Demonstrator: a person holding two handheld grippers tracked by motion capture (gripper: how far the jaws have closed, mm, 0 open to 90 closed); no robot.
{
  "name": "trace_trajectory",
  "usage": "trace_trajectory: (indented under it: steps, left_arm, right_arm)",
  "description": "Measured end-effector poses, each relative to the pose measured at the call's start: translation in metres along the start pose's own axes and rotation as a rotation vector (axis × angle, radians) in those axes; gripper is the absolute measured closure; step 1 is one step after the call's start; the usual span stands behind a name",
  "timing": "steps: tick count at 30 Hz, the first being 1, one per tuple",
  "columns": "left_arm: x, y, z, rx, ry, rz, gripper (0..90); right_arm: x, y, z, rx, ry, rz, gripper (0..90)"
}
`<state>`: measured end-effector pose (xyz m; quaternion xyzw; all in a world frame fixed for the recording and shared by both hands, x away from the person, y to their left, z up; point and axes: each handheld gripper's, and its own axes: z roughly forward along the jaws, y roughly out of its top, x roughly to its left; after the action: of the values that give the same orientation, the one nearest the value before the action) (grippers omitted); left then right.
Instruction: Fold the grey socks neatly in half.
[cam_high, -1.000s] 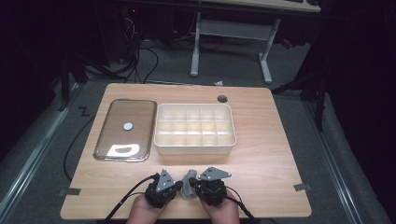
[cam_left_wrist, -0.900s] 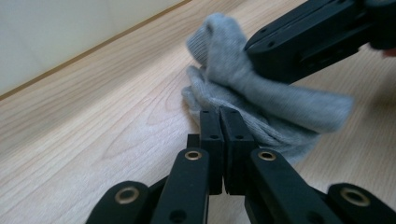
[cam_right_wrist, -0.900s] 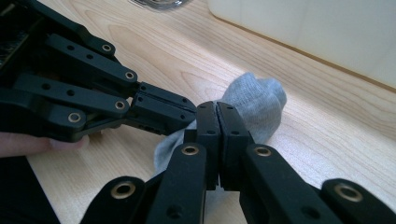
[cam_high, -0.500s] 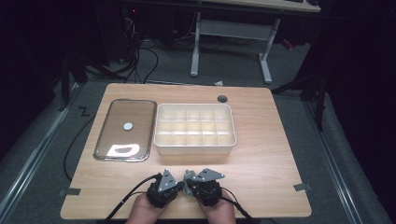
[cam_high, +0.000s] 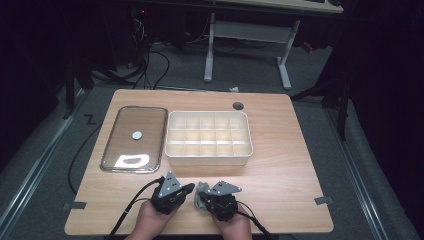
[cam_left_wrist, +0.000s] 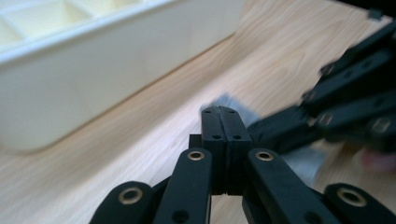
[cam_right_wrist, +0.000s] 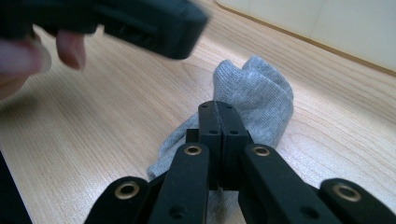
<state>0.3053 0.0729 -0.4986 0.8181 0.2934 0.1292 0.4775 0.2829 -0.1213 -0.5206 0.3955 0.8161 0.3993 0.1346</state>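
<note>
A small grey sock (cam_high: 201, 188) lies bunched on the wooden table near its front edge. In the right gripper view the grey sock (cam_right_wrist: 254, 98) spreads just beyond and under my right gripper (cam_right_wrist: 219, 106), whose jaws stand pressed together with no fabric seen between them. My left gripper (cam_high: 190, 188) comes at the sock from the left, a little above the table. In its own view my left gripper (cam_left_wrist: 220, 111) is shut with nothing in it, its jaws having just closed the last bit, and the sock (cam_left_wrist: 233, 103) shows blurred past the tips. My right gripper (cam_high: 203, 199) sits close beside the sock.
A white compartment tray (cam_high: 209, 156) stands mid-table beyond the grippers. To its left lies a shiny rectangular lid (cam_high: 125, 150) with a small white knob. A round hole (cam_high: 238, 106) sits in the far table top. Bare wood (cam_high: 290, 190) stretches to the right.
The left gripper has lifted a little and tilted its tips toward the sock. The right gripper has barely moved.
</note>
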Motion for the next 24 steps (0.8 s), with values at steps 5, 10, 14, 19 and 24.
trace_trajectory:
  steps: [5, 10, 14, 19, 24]
  left_arm:
    - [-0.008, 0.020, 0.017, -0.003, -0.065, -0.011, 90.0]
    - [-0.006, 0.018, 0.033, 0.036, -0.084, -0.026, 90.0]
    - [0.002, 0.004, 0.040, 0.064, -0.060, -0.050, 90.0]
    - [0.006, -0.006, 0.038, 0.047, -0.050, -0.063, 90.0]
    - [0.006, -0.011, 0.038, 0.029, -0.041, -0.067, 90.0]
  right_arm:
    - [0.000, -0.001, 0.000, -0.006, -0.001, 0.001, 90.0]
    - [0.000, -0.002, -0.001, -0.007, 0.005, 0.002, 90.0]
    - [-0.001, -0.003, -0.001, -0.016, 0.012, 0.004, 90.0]
    - [0.000, -0.004, -0.001, -0.021, 0.015, -0.001, 90.0]
    - [-0.001, -0.003, -0.003, -0.021, 0.017, 0.003, 89.2]
